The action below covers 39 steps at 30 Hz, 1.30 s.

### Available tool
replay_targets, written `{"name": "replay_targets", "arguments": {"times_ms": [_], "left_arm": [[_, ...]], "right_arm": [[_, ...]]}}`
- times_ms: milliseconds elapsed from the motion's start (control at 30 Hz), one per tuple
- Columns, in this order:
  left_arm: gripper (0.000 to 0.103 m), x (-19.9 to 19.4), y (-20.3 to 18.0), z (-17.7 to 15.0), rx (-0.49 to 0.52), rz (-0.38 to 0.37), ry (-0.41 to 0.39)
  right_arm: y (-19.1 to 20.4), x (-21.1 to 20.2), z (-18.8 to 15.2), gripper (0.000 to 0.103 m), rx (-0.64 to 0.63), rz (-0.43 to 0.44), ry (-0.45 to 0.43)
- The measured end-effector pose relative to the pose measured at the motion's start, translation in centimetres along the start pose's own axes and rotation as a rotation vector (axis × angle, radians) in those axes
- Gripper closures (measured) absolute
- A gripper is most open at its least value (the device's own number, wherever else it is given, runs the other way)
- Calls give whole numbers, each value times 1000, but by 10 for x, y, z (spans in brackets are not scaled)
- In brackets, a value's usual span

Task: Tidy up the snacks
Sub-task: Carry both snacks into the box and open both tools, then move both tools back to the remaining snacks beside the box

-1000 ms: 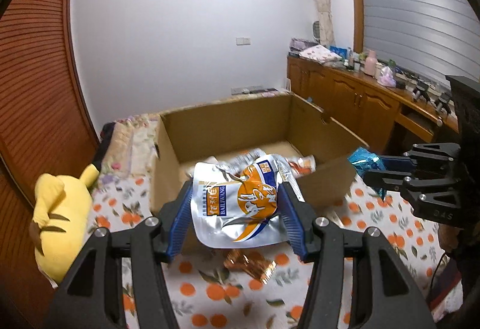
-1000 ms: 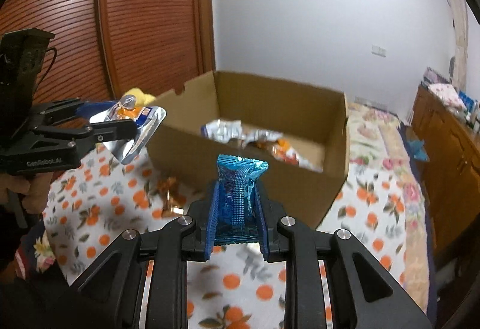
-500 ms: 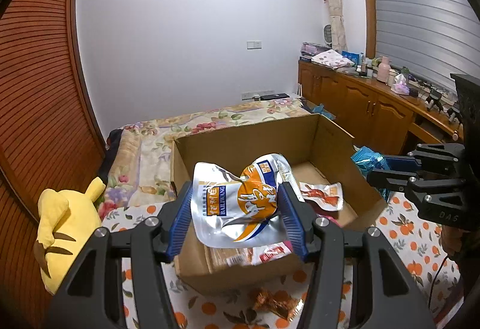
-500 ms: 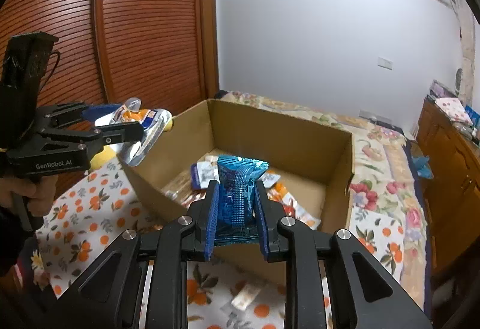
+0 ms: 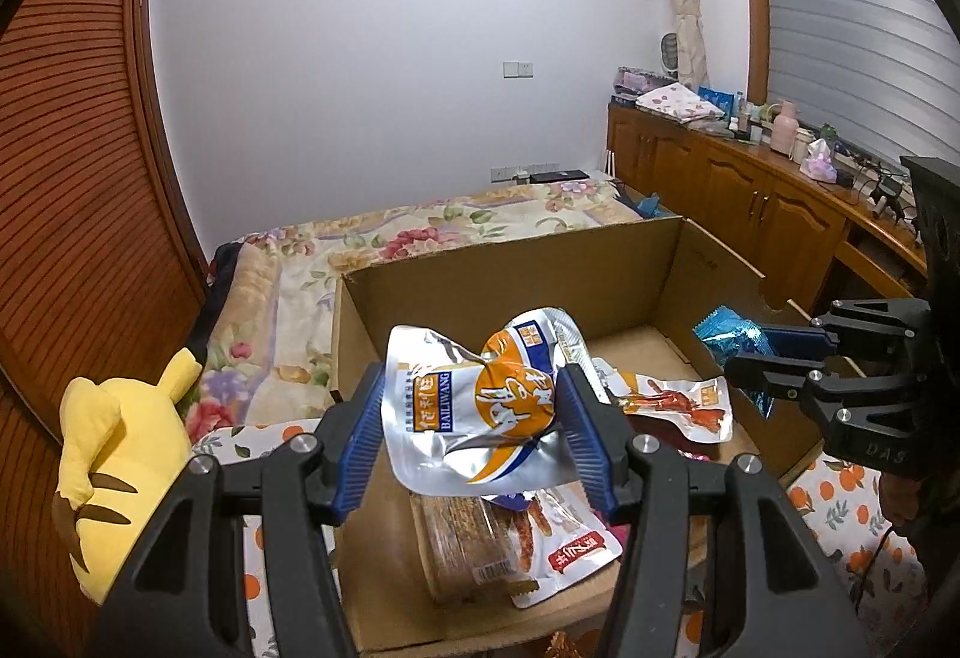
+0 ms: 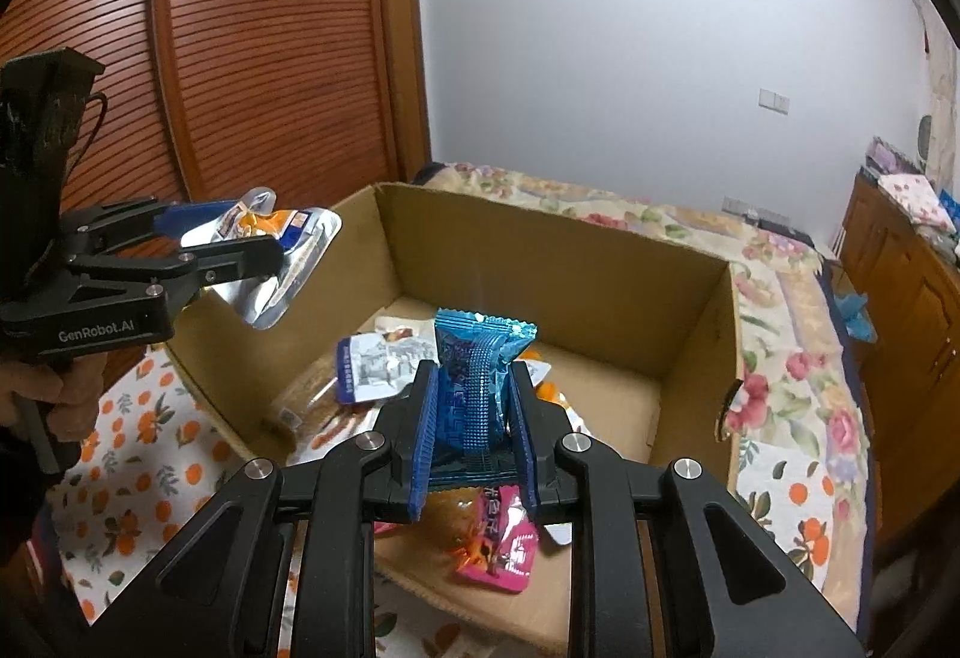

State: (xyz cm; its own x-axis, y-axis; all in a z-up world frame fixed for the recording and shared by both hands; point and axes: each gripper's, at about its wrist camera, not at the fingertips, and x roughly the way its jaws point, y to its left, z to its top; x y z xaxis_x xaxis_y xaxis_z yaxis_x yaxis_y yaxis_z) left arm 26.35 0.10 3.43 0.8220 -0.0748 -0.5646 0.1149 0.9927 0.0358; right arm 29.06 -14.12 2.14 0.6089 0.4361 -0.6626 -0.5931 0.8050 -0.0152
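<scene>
While both grippers hang over the open cardboard box (image 5: 510,262), we list the items as follows.

Item one: left gripper (image 5: 474,412), clamped on a crumpled silver-and-orange pouch (image 5: 480,406) marked BAILIWANG. Its blue pads (image 5: 360,442) press the pouch from both sides. In the right wrist view we see the same gripper at nine o'clock, over the box's near-left wall, with a hand (image 6: 60,388) on its grip.

Item two: right gripper (image 6: 474,424), clamped tight on a small blue packet (image 6: 474,376), held upright, with the crimped top edge above the pads. In the left wrist view we find this gripper at three o'clock, the packet's end poking out over the box's right wall.

Item three: box contents, lying flat on the floor. We count a clear pack of brown biscuits (image 5: 462,544), a white pouch with red print (image 5: 570,544), a silver pouch with a red picture (image 5: 678,406) and a pink sachet (image 6: 498,544). Other wrappers lie partly hidden beneath the grippers; we cannot tell what they are.

Item four: surroundings. We note an orange-print cloth (image 6: 138,454) under the box, a floral bedspread (image 5: 420,238) beyond it at twelve o'clock, and a yellow plush toy (image 5: 114,460) at nine o'clock in the left wrist view. A wooden cabinet (image 5: 750,196) stands at two o'clock.
</scene>
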Motion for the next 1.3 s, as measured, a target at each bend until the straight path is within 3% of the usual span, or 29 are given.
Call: {"name": "replay_targets", "arguments": {"times_ms": [467, 700, 933, 1067, 1300], "left_arm": [[45, 7, 7, -4, -15, 0, 6], [42, -7, 9, -4, -24, -7, -13], [38, -34, 10, -8, -22, -8, -41], [29, -52, 11, -13, -27, -13, -65], [29, -75, 9, -31, -35, -22, -64]], "right_arm": [[1, 14, -1, 80, -6, 1, 31], [0, 11, 0, 65, 7, -21, 29], [8, -14, -2, 65, 13, -27, -1], [18, -34, -7, 65, 11, -27, -22], [33, -60, -24, 64, 5, -35, -26]]}}
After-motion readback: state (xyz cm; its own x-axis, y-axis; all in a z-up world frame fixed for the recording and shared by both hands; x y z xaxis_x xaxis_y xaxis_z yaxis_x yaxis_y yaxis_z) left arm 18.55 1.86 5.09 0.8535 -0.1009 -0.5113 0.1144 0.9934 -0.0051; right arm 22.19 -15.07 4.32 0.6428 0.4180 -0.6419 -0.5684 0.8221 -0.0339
